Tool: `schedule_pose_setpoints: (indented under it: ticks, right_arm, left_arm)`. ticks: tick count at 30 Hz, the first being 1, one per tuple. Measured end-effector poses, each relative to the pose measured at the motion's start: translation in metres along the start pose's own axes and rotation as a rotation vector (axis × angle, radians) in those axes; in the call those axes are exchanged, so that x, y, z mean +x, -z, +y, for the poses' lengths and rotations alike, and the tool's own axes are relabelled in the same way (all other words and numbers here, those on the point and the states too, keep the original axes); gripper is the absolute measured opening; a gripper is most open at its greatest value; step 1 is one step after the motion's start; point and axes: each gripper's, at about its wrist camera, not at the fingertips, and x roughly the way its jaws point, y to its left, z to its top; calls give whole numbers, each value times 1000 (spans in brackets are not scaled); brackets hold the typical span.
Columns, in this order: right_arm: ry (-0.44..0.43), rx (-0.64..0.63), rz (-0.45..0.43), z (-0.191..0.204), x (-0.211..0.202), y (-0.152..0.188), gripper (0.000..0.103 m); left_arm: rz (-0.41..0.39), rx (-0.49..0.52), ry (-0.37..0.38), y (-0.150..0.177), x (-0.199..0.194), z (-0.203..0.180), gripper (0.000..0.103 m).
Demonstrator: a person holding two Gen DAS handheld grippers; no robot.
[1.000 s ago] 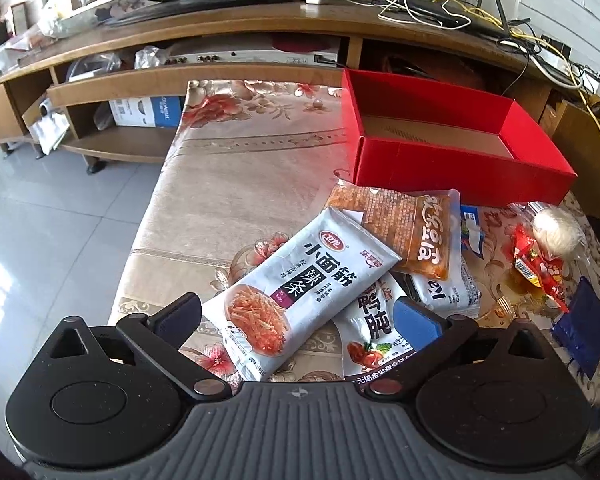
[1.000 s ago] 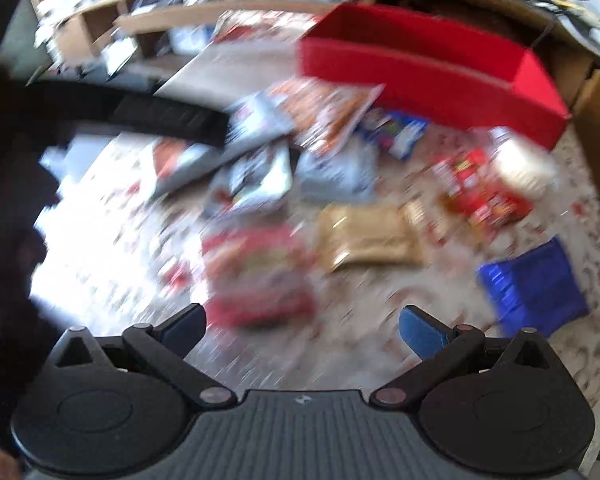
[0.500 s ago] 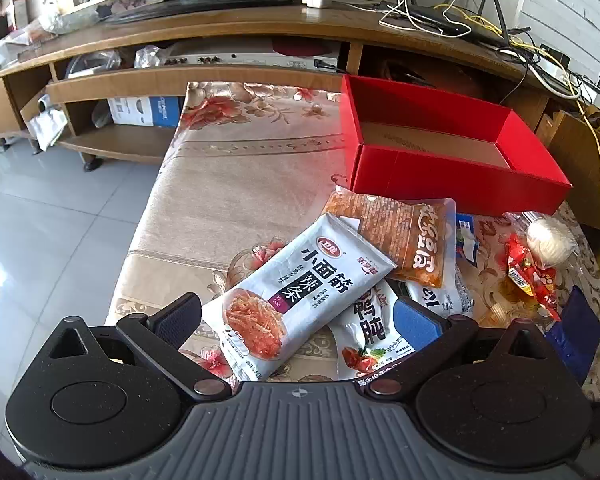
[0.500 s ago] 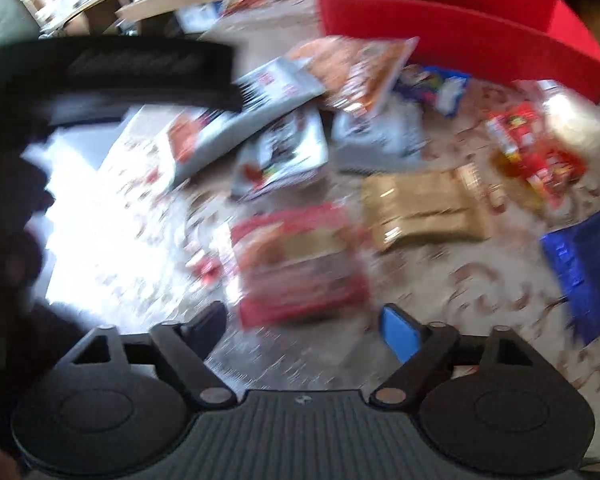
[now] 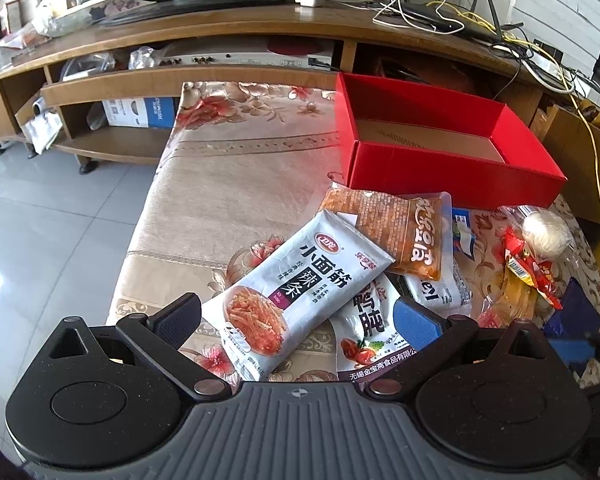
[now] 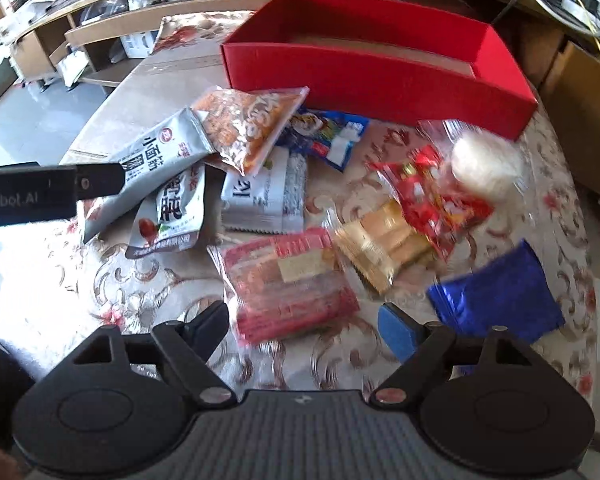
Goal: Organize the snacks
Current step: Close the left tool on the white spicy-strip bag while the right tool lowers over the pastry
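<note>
The left gripper (image 5: 296, 318) had its jaws spread wide, nothing between them, hovering above the near end of a long silver-grey foil packet with black Chinese lettering and a picture of orange strips (image 5: 300, 292). That packet lay diagonally ahead of the gripper, its far corner over an orange-brown clear-windowed snack bag (image 5: 396, 228). A second silver pouch with a red fruit picture (image 5: 370, 328) lay partly under the long packet, close to the blue pad of the right-hand finger (image 5: 414, 320). Well beyond, ahead and to the right, stood an open red cardboard box (image 5: 452, 178) with a bare brown floor.

The right gripper (image 6: 304, 326) was likewise spread, empty, just over the floral tablecloth (image 6: 140, 280). Directly ahead between its fingers lay a red clear-wrapped flat packet (image 6: 288, 280), its near edge reaching about level with the fingertips; contact could not be judged. Ahead and right: a golden-tan wrapped biscuit pack (image 6: 380, 244), then a red crinkled wrapper (image 6: 432, 196) beside a round white bun in clear film (image 6: 484, 164), the last two blurred. A dark blue foil pouch (image 6: 500, 296) sat just beside the right finger. Further ahead: a white-and-grey packet (image 6: 266, 196) and a blue printed sachet (image 6: 328, 132) near the box wall. The left gripper's black body entered this view from the left edge.
</note>
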Motion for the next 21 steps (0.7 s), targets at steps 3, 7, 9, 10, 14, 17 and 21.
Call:
schedule_pose_setpoints:
  ticks: [3, 7, 9, 10, 14, 17, 21]
  right_arm:
    - [6, -59, 7, 6, 13, -11, 77]
    - [-20, -99, 57, 7, 34, -18, 78]
    - [-21, -104, 55, 8, 35, -16, 74]
    - [-24, -106, 55, 9, 34, -15, 69]
    - [-47, -119, 59, 10, 26, -9, 64]
    - [-61, -122, 47, 11, 17, -6, 60]
    - [-135, -72, 39, 0, 6, -8, 55]
  left_arm:
    - [5, 0, 3, 0, 1, 0, 103]
    - [16, 8, 1, 1, 4, -1, 103]
    - [24, 9, -2, 1, 7, 0, 103]
    - [27, 9, -5, 0, 8, 1, 103]
    - [27, 24, -10, -10, 13, 4, 103]
    - [26, 87, 1, -17, 18, 1, 103]
    - [65, 239, 45, -18, 35, -15, 102]
